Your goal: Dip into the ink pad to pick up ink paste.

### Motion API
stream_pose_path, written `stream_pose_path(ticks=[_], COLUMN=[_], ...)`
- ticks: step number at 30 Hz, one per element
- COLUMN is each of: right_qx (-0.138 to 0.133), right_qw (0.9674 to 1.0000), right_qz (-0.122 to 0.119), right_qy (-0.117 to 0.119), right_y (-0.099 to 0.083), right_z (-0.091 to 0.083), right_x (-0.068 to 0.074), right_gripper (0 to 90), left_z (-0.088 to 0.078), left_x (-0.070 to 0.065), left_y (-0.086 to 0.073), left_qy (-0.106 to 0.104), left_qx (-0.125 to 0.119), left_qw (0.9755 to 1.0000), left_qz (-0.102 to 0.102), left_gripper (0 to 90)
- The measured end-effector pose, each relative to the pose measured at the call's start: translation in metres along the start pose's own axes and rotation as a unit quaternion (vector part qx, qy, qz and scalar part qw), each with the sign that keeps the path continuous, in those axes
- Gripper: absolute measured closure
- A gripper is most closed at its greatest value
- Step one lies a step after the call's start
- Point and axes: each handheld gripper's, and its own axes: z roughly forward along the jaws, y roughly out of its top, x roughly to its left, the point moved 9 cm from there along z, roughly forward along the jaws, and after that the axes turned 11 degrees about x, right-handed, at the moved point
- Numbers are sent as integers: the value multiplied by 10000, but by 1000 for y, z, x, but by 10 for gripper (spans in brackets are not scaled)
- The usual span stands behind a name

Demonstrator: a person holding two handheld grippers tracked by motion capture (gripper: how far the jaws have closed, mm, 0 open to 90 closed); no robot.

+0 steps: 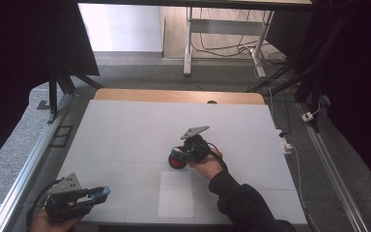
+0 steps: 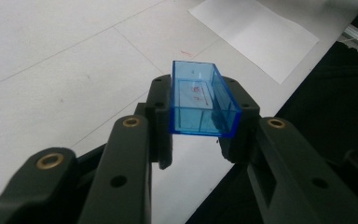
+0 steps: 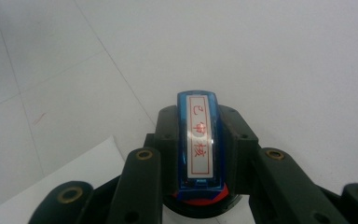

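My left gripper (image 1: 99,193) hovers at the table's near left corner, shut on a clear blue rectangular cap (image 1: 102,192). In the left gripper view the cap (image 2: 203,100) sits crosswise between the jaws (image 2: 200,109), open side up. Near the middle of the table, my right gripper (image 1: 178,155) is shut on a blue stamp (image 1: 176,153). In the right gripper view the stamp (image 3: 199,140) carries a white label with red characters. The jaws (image 3: 198,135) clamp its sides. A red part and a round black base (image 3: 200,204) show under it, down at the table surface.
A white paper sheet (image 1: 176,193) lies flat just in front of the right hand. The table is covered by a white mat (image 1: 125,130), with a wooden edge (image 1: 174,95) at the far side. Aluminium rails (image 1: 26,166) run along both sides. Desk legs and cables stand beyond.
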Motion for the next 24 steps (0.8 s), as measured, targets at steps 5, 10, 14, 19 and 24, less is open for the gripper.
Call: stream_pose_path(ticks=[5,10,14,19,24], right_qx=[64,176,-23,-171,-65], right_qw=[9999,9993,9995,9991,9992], right_qz=[-135,-250,-205,-209,-188], right_qy=[-64,-205,-234,-319,-343], right_y=[1,2,8,12,9], right_z=[-1,-2,-12,-23,-18], right_x=[2,4,4,1,-1], right_gripper=[713,711,711,711,711], left_z=[0,-1,-1,0,0], left_x=[0,0,0,0,0], left_y=[0,0,-1,0,0], left_qy=[-2,-22,-18,-5,-5], left_qx=[-24,-25,-19,-22,-20], left_qw=[10000,10000,10000,10000,10000], left_qz=[-27,-38,-31,-47,-46], left_gripper=[676,676,676,676,676])
